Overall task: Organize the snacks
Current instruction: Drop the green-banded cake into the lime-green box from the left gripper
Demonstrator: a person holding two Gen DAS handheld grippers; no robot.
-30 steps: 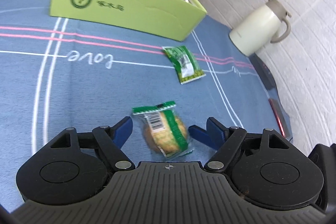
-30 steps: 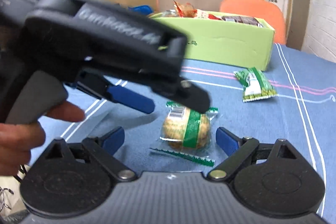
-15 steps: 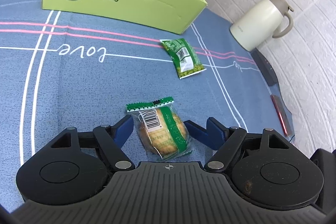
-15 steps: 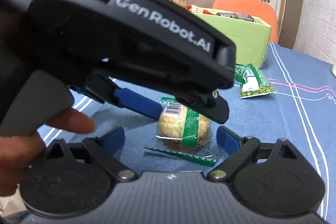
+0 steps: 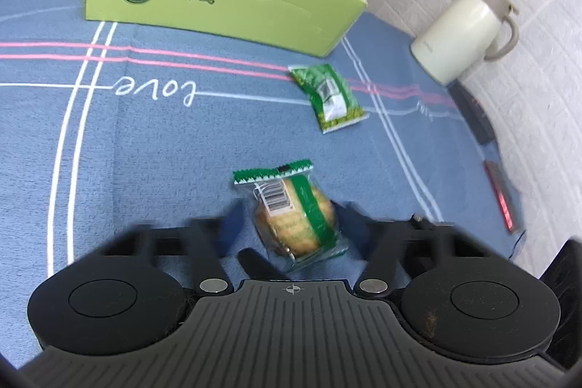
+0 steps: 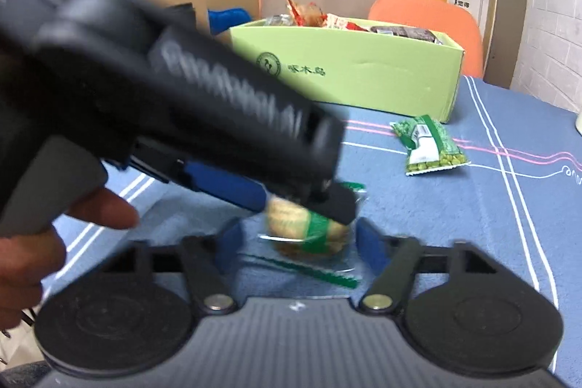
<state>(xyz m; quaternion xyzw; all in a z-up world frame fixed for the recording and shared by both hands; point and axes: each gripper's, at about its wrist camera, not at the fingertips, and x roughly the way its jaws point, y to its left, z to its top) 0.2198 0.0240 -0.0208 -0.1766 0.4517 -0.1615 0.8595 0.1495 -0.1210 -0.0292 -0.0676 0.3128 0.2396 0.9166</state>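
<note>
A round cookie in a clear packet with a green band [image 5: 294, 217] lies on the blue tablecloth, between both grippers at once. My left gripper [image 5: 291, 220] has its blurred fingers closed in on the packet's sides. The right wrist view shows that same left gripper [image 6: 302, 202] reaching in from the left, its tips on the cookie packet [image 6: 309, 235]. My right gripper [image 6: 298, 242] is closing, with the packet between its blue pads and a gap still showing at the left pad. A green pea packet [image 5: 329, 97] [image 6: 429, 148] lies further back.
A light green box [image 5: 218, 6] [image 6: 363, 71] full of snacks stands at the back of the table. A cream jug [image 5: 458, 35] stands at the right, near the edge. A person's hand [image 6: 36, 242] holds the left gripper. An orange chair [image 6: 429, 20] stands behind the box.
Both grippers' fingers have swung inward around the cookie packet and are blurred. The left gripper's tips now sit on the packet. Neither hand has shifted much.
</note>
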